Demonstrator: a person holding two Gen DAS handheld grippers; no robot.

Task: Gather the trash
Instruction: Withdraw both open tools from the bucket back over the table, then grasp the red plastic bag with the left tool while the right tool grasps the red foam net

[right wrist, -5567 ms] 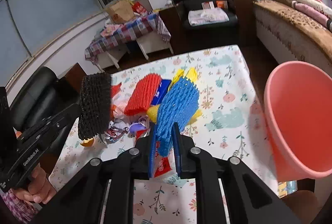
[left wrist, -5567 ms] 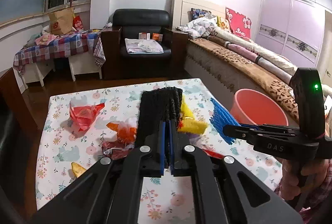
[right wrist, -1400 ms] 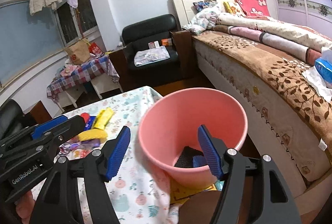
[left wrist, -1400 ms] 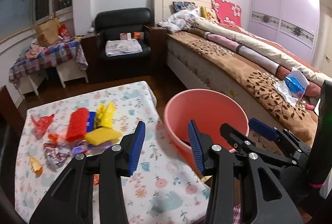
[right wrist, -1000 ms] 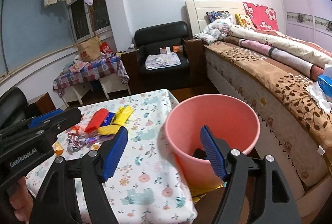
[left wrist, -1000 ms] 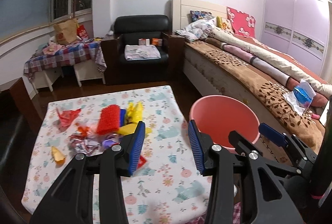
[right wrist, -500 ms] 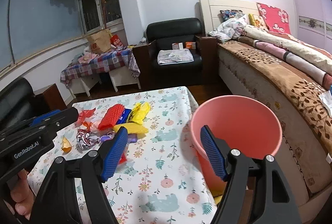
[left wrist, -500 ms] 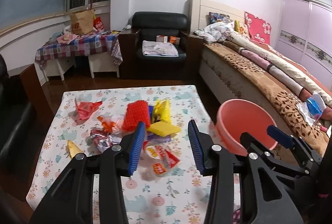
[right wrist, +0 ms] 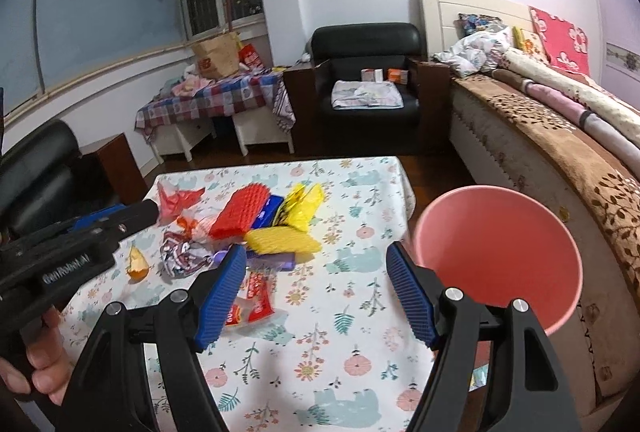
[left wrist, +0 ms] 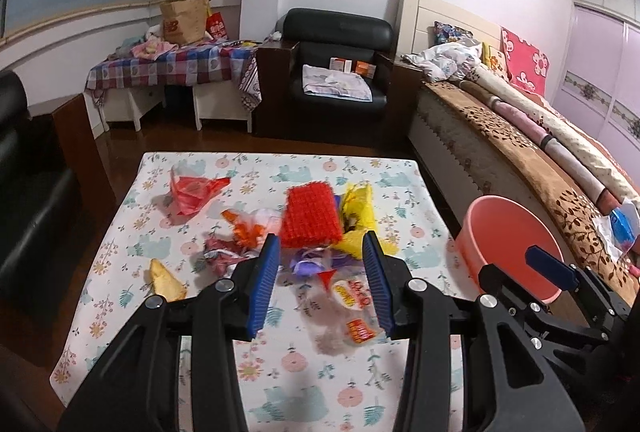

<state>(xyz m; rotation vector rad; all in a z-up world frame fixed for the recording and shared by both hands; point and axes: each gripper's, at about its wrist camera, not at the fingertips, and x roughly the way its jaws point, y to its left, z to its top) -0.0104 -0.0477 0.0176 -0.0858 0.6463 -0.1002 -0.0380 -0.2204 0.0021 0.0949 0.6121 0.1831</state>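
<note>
Both of my grippers have swung away from the pink bucket (right wrist: 496, 256) and now face the table (left wrist: 280, 384). My left gripper (left wrist: 320, 284) has its jaws apart and empty above a clear snack wrapper (left wrist: 356, 308). My right gripper (right wrist: 316, 292) is spread wider, also empty. Just beyond lies the trash pile: a crumpled foil wrapper (left wrist: 224, 252), a red foam net (left wrist: 310, 218), a yellow foam net (right wrist: 282, 240) and, farther back, a red plastic bag (left wrist: 192, 192). To the right, off the table's edge, the bucket stands beside the bed (left wrist: 520, 136).

Empty hand-held gripper (left wrist: 320, 272) above trash (left wrist: 310, 220)
</note>
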